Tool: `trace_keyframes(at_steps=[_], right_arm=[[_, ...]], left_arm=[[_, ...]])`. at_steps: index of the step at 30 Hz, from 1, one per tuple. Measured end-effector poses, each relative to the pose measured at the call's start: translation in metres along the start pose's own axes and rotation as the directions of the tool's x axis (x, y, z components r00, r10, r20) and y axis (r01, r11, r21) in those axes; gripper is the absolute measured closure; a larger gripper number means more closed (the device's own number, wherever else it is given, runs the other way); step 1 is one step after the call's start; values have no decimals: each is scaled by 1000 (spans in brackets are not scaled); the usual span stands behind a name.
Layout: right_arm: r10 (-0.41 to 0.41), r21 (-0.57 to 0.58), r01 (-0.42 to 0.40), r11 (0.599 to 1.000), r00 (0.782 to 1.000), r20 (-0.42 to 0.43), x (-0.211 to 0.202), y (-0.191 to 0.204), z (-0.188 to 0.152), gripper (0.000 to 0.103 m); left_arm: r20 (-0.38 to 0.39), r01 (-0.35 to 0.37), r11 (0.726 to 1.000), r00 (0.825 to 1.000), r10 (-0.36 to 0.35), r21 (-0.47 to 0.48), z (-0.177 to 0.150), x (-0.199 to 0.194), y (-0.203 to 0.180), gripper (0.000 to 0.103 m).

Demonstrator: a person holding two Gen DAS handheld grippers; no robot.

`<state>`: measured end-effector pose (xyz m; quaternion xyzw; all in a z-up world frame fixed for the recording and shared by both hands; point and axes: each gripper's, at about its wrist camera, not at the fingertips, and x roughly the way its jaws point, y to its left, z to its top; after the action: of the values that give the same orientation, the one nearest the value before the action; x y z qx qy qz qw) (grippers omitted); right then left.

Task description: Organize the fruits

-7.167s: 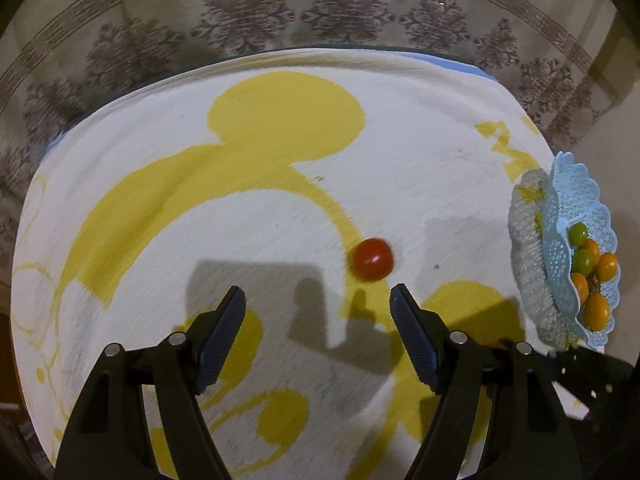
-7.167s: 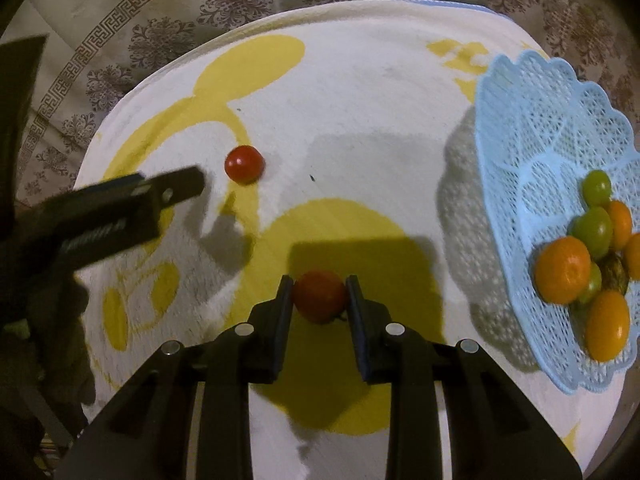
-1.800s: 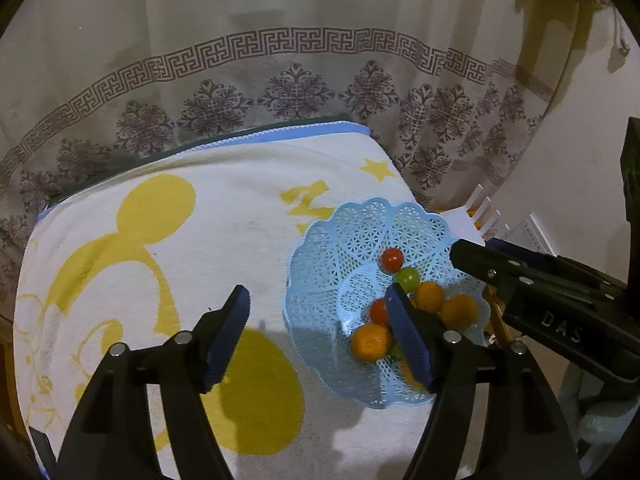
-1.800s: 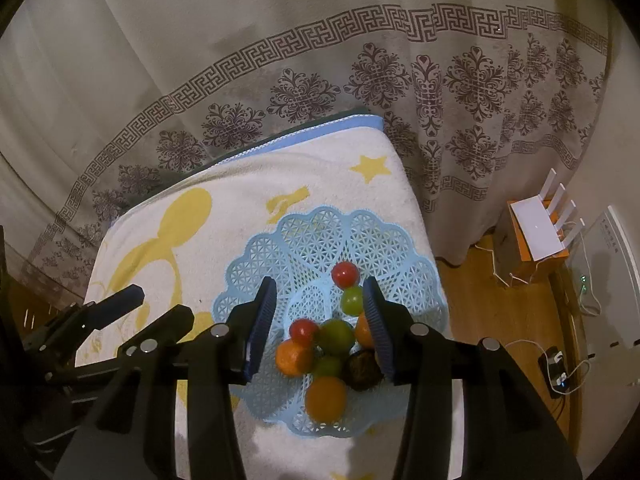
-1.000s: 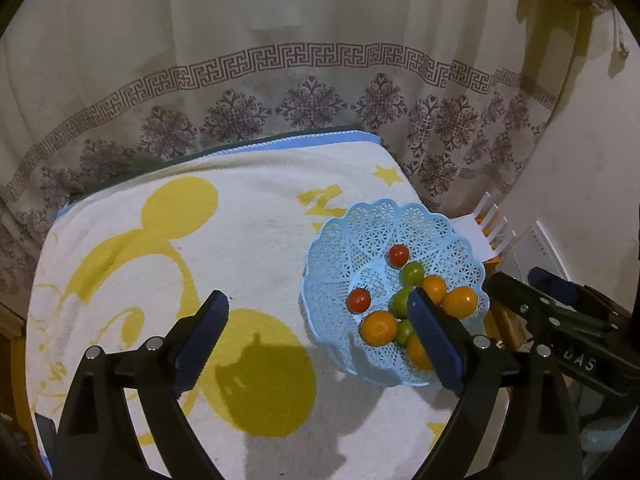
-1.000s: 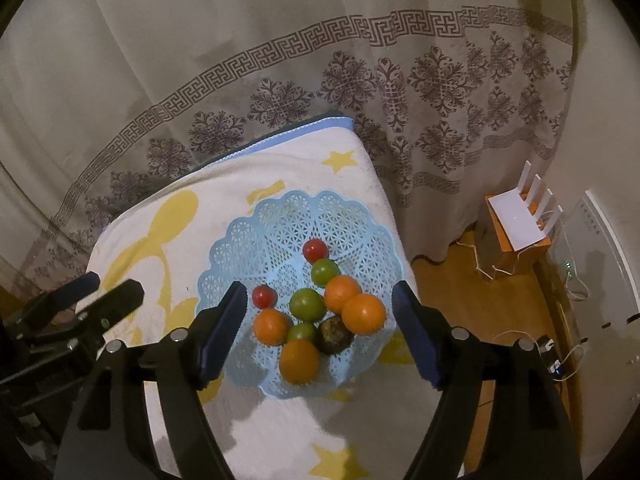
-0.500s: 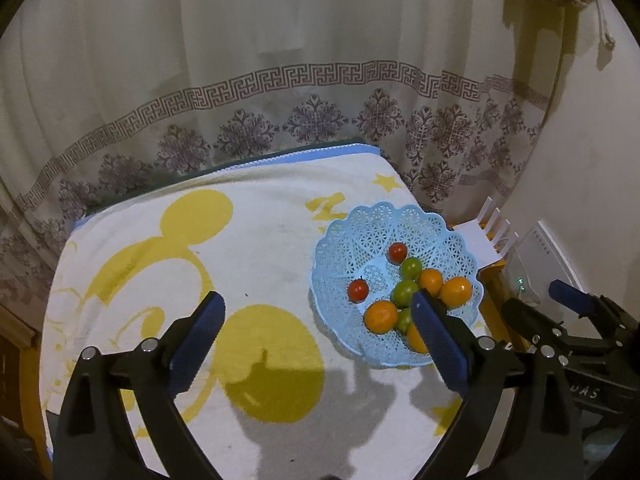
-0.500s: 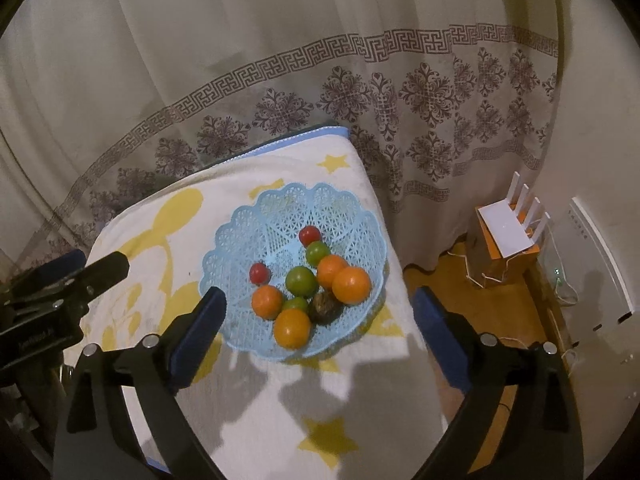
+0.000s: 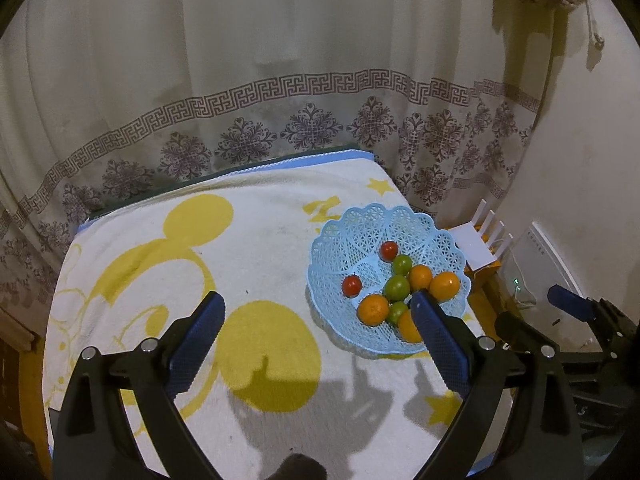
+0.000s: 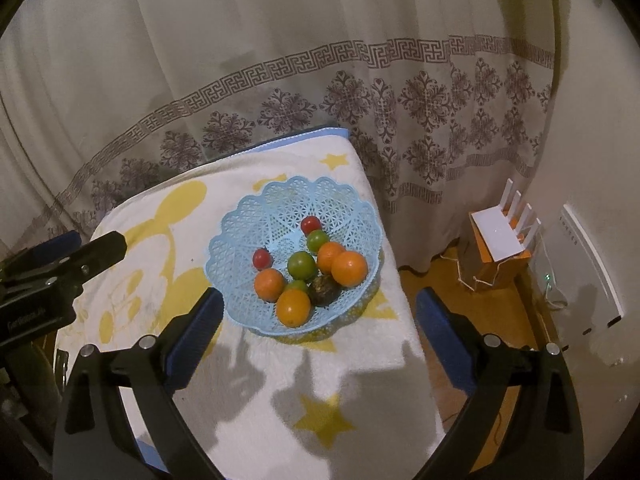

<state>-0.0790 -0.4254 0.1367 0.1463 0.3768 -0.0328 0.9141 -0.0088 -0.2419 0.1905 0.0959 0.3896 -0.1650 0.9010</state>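
- The fruits are gathered in the blue basket (image 10: 240,216), which sits on the towel (image 9: 240,240) covering the counter near its right edge.
- Two small red tomatoes (image 10: 262,259) lie apart from the heap; green tomatoes (image 10: 302,265), oranges (image 10: 349,268) and one dark fruit (image 10: 325,289) are bunched touching each other toward the near side.
- No loose fruit is seen on the towel in either view.
- The left hand-held gripper (image 9: 316,334) is released: its jaws are spread wide with nothing between them, and it is held above the towel, beside the basket.
- The right hand-held gripper (image 10: 318,322) is likewise released and empty, its jaws wide apart, held well above the basket's near rim.
- The step in hand is judged to be the pull-back after the last drop, so the gathering appears complete or nearly so.
- If anything is left, the next move calls for a check of the counter for stray fruit, which cannot be ruled out beyond the edges of the views.
- Otherwise both hand-held grippers need only be kept clear of the basket so that the heap is not knocked.
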Motion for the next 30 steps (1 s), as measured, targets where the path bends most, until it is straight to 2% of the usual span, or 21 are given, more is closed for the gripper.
trace_keyframes(at_steps=[3,6,16,30], right_arm=[[-8,-16,9,1000,1000,13,-4,3,-1,5],[-18,-31,19,999,1000,24,-7,5,-2,5],[-16,-27,16,1000,1000,7,-5,4,-5,5],[-20,-41,20,999,1000,2,-3,4,-8,5]], left_arm=[[-2,-5,1000,1000,5,6,-1,-1,-2,10],[-4,-15,1000,1000,15,9,-2,-2,-5,5],[-35,-52,999,998,53,14,-7,2,-11,5],[-68,-67,998,995,66,-8,-7,5,-13,5]])
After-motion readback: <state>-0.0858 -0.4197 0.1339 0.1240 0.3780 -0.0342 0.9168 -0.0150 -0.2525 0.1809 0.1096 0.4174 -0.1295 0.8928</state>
